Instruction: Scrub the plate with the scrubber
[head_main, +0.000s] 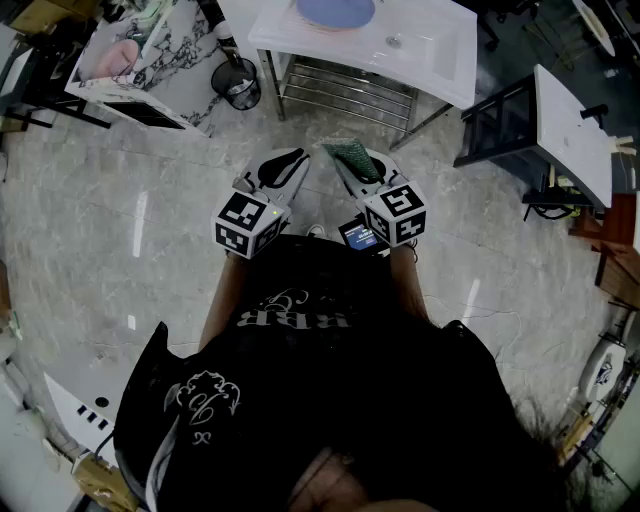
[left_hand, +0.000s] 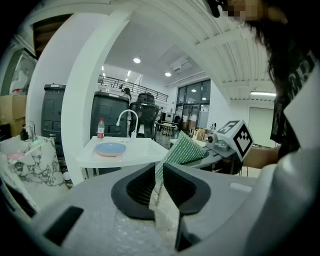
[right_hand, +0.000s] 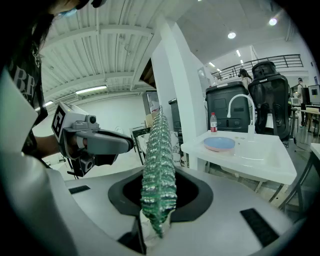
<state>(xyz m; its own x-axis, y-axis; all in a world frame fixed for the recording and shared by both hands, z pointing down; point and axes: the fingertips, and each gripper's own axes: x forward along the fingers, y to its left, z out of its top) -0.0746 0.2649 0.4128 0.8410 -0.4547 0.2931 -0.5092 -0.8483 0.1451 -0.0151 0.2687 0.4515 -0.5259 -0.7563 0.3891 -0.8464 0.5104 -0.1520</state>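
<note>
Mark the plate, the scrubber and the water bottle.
plate (head_main: 336, 12), head view, centre of its blue face.
scrubber (right_hand: 159, 165), right gripper view, middle of its green mesh.
bottle (left_hand: 100, 130), left gripper view, its body.

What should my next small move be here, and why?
Probably step forward toward the white table. The right gripper is clamped on the green scrubber, so the tool is ready, but the blue plate lies well ahead on that table, seemingly out of reach. The left gripper holds nothing.
</note>
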